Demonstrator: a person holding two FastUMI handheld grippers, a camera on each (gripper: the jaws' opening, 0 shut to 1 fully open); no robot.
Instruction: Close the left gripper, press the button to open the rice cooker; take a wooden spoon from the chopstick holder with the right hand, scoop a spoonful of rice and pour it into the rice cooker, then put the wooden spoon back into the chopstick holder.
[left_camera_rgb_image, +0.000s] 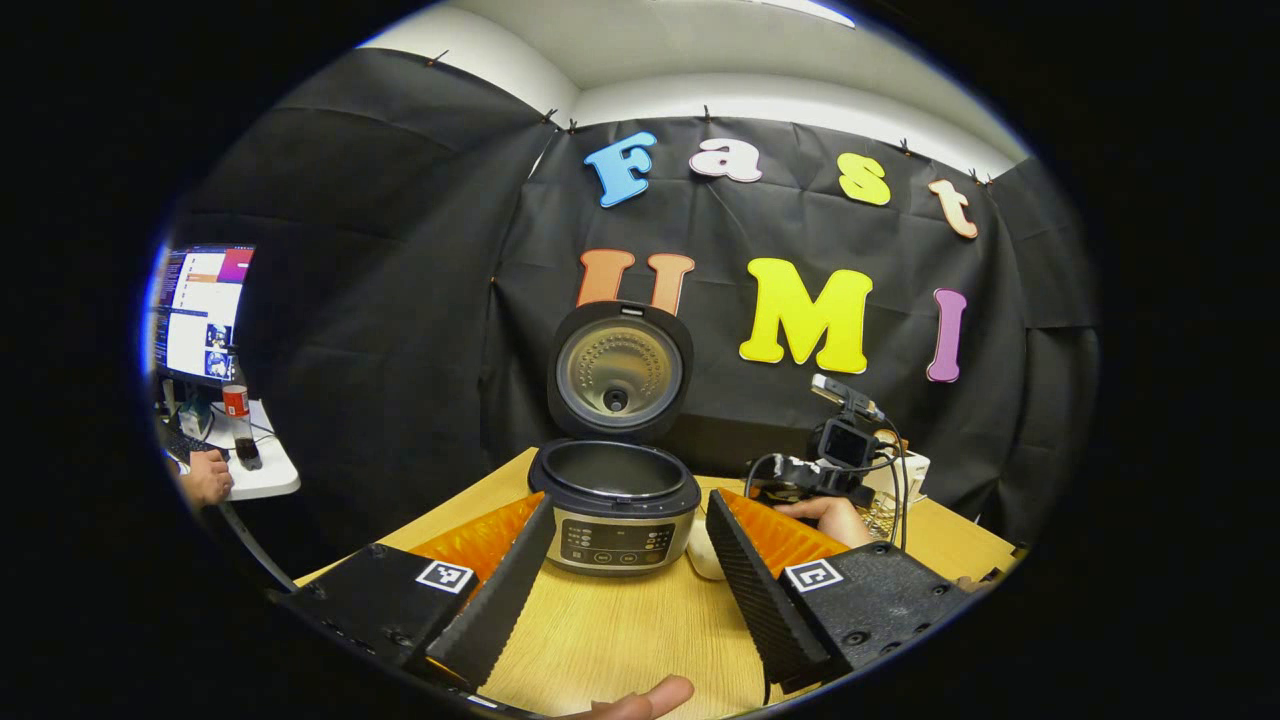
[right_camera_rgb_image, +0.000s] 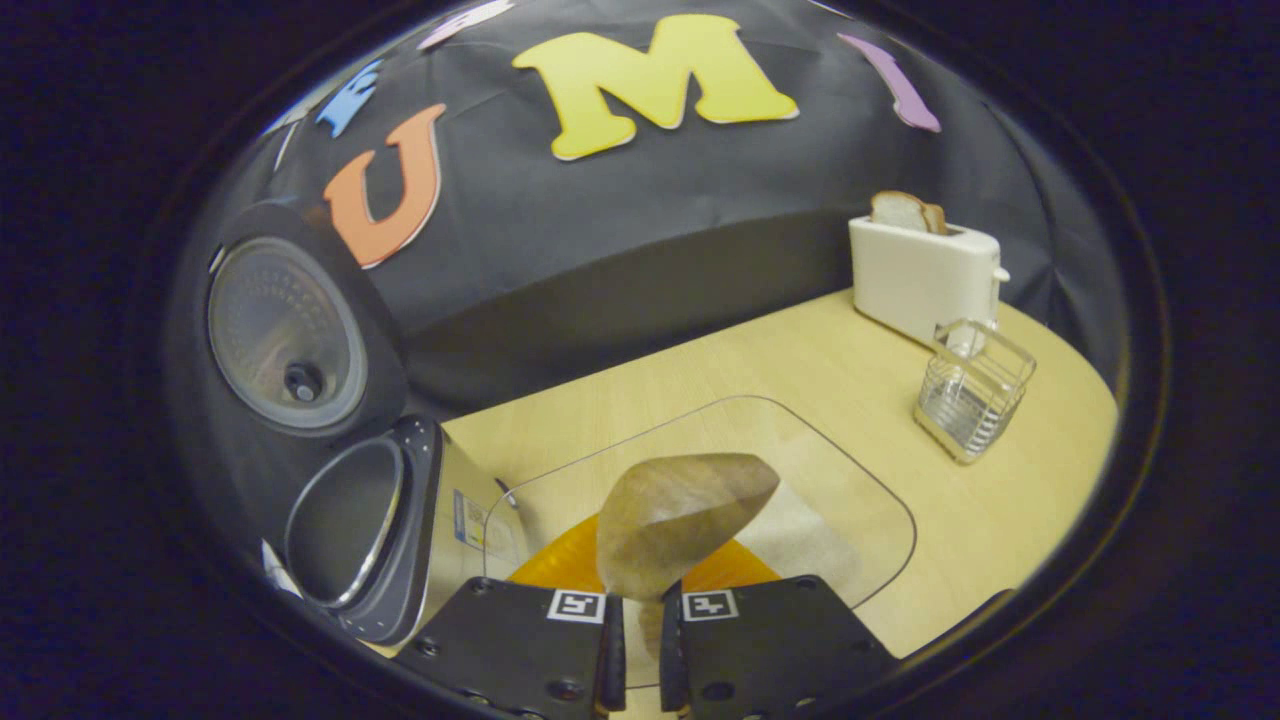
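Clamped between the right gripper's (right_camera_rgb_image: 634, 640) nearly closed jaws, the spoon (right_camera_rgb_image: 672, 520) hangs above a glass bowl (right_camera_rgb_image: 890, 500). Pale wood, broad-bowled, it looks light and stiff; a handle grip suits it, kept level. Beyond, the cooker (right_camera_rgb_image: 360, 525) stands open. Farther off sits the holder (right_camera_rgb_image: 972, 390). Left gripper (left_camera_rgb_image: 625, 575) jaws gape before the cooker.

One rice cooker (left_camera_rgb_image: 614, 505), one toaster (right_camera_rgb_image: 925, 275), one wooden spoon (right_camera_rgb_image: 675, 520).

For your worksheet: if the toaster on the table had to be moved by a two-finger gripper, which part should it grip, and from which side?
Judging by shape, grip the toaster across its narrow body from above, fingers on the two flat long sides. Bread sticks out of the slot, so close below it.
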